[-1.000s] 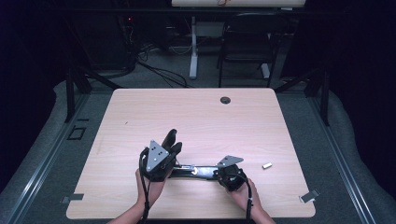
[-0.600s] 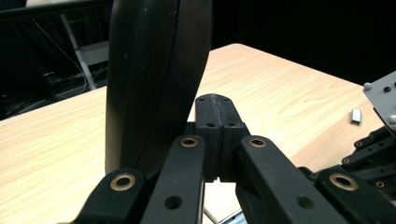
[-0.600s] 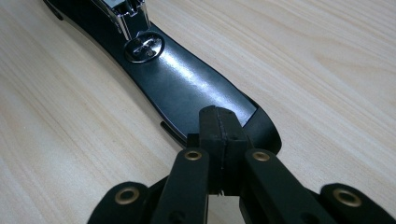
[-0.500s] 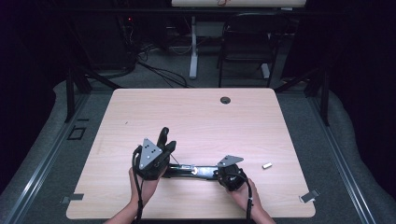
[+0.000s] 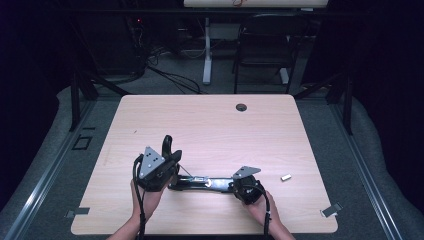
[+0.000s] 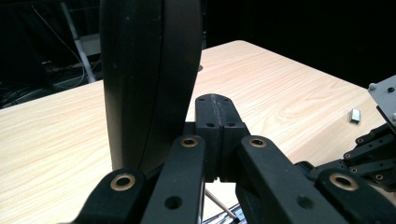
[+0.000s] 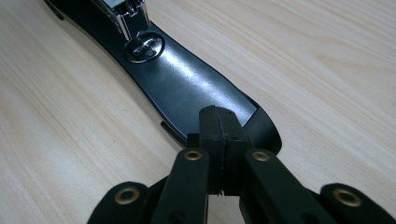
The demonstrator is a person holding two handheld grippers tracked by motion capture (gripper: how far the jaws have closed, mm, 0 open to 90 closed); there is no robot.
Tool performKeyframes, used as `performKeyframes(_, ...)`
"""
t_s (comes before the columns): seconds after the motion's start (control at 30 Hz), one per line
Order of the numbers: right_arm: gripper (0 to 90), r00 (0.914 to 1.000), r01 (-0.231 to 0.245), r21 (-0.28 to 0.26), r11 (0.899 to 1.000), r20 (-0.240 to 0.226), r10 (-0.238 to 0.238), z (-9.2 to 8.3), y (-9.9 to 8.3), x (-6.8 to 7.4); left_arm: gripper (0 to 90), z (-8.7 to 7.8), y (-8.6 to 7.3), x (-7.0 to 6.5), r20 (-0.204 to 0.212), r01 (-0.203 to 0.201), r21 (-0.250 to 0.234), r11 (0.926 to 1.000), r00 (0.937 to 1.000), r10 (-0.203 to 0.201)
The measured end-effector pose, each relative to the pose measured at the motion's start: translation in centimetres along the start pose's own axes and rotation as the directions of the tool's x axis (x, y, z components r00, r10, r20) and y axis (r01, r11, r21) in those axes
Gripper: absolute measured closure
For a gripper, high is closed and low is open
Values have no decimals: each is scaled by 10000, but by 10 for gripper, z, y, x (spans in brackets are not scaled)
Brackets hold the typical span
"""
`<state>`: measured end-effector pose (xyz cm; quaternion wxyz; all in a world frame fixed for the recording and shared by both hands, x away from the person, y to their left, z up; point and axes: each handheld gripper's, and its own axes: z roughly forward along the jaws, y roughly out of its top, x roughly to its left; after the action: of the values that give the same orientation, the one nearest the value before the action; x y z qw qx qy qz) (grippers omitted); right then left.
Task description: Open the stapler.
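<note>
From above, a person at a pale wooden table [image 5: 210, 125] works an opened black stapler [image 5: 200, 182] with two hand-held grippers. The stapler's base lies flat near the table's front edge, while its top arm [image 5: 167, 146] stands upright at the left end, beside the left gripper [image 5: 170, 155]. The right gripper [image 5: 239, 186] meets the base's right end. A small metal piece [image 5: 285, 177] lies apart to the right, and a round grommet hole [image 5: 241, 107] sits near the far edge.

In the left gripper view, the left gripper's jaws are pressed together with nothing between them, and the upright top arm [image 6: 149, 79] rises just beside them.

In the right gripper view, the right gripper's [image 7: 219, 123] jaws are likewise closed together, their tips resting on the glossy end of the stapler base [image 7: 187, 88], whose metal anvil [image 7: 144, 49] lies beyond.
</note>
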<state>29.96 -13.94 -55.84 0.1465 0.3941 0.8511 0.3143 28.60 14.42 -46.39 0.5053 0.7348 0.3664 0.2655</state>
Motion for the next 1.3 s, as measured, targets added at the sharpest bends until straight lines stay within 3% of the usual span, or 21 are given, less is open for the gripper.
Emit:
performKeyframes(0.4, 900, 10000, -90, -16, 10000, -41, 90, 0, 0, 0, 900, -5, -4, 2, -70, -20, 105, 9999, 10000, 21)
performKeyframes(0.63, 900, 9999, -127, -32, 9999, -41, 127, 0, 0, 0, 900, -6, -4, 1, -62, -278, 177, 9995, 9996, 280)
performKeyframes(1.27, 900, 9999, -92, -25, 10000, -61, 92, 0, 0, -1, 900, -10, -5, 9, -408, -29, 144, 9999, 9992, 35)
performKeyframes(1.3, 900, 9999, -96, -27, 10000, -65, 96, 0, 0, -1, 900, -11, -5, 11, -644, 11, 133, 9999, 9979, -2)
